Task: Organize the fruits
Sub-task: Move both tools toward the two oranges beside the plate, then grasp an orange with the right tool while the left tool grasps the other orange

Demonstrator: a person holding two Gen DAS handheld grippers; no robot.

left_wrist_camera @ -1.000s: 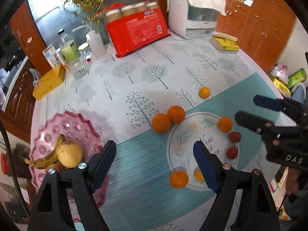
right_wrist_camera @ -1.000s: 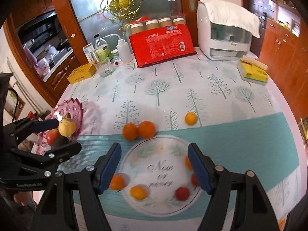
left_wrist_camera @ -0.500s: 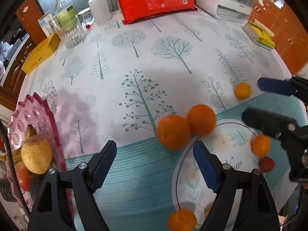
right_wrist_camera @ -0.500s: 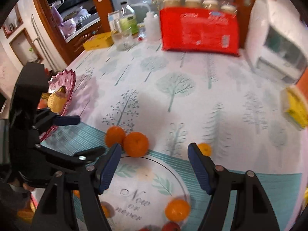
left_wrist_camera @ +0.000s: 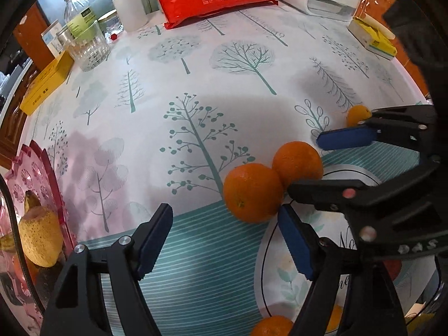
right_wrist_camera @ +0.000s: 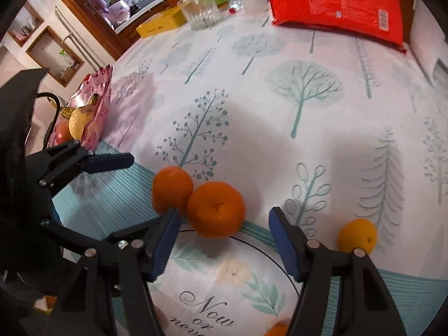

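Over the tree-print tablecloth point(left_wrist_camera: 196, 89) I am holding both tongs released: the left gripper point(left_wrist_camera: 224, 238) and right gripper point(right_wrist_camera: 224, 240) are flanking 2 touching oranges point(right_wrist_camera: 214, 210) at the plate's point(right_wrist_camera: 252, 280) rim.

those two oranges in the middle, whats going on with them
A person is sorting fruit with two handheld grippers. The left gripper and right gripper are both open and empty, closing in on two touching oranges on the tablecloth. A pink fruit bowl waits at the table edge.
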